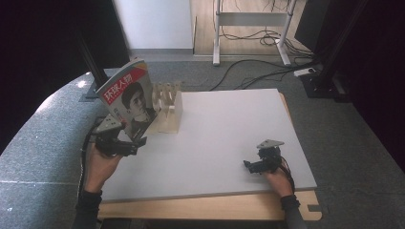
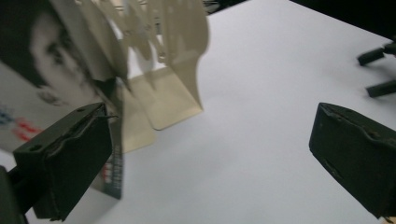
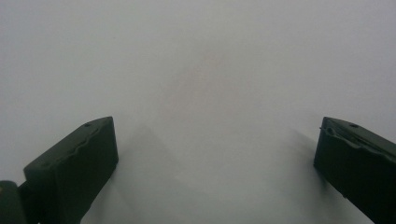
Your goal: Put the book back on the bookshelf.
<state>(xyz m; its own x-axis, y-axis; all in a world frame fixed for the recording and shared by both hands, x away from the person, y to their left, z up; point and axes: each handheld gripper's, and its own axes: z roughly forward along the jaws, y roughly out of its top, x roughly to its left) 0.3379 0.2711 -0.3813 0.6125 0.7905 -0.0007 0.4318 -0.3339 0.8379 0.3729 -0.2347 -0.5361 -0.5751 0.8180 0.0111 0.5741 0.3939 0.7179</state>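
A: Checking status: where is the magazine (image 1: pixel 130 98)?
B: Far-left corner, leaning on the wooden rack (image 1: pixel 168 109). Left gripper (image 2: pixel 210 154) wide, empty; right gripper (image 3: pixel 215 158) wide. Thin, floppy, likely slippery; grip near the spine.

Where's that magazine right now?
In the high view, the magazine stands tilted at the table's far-left corner, leaning against the wooden rack, just above the left claw.

White table (image 1: pixel 229 138), cables on grey floor (image 1: pixel 248 71)
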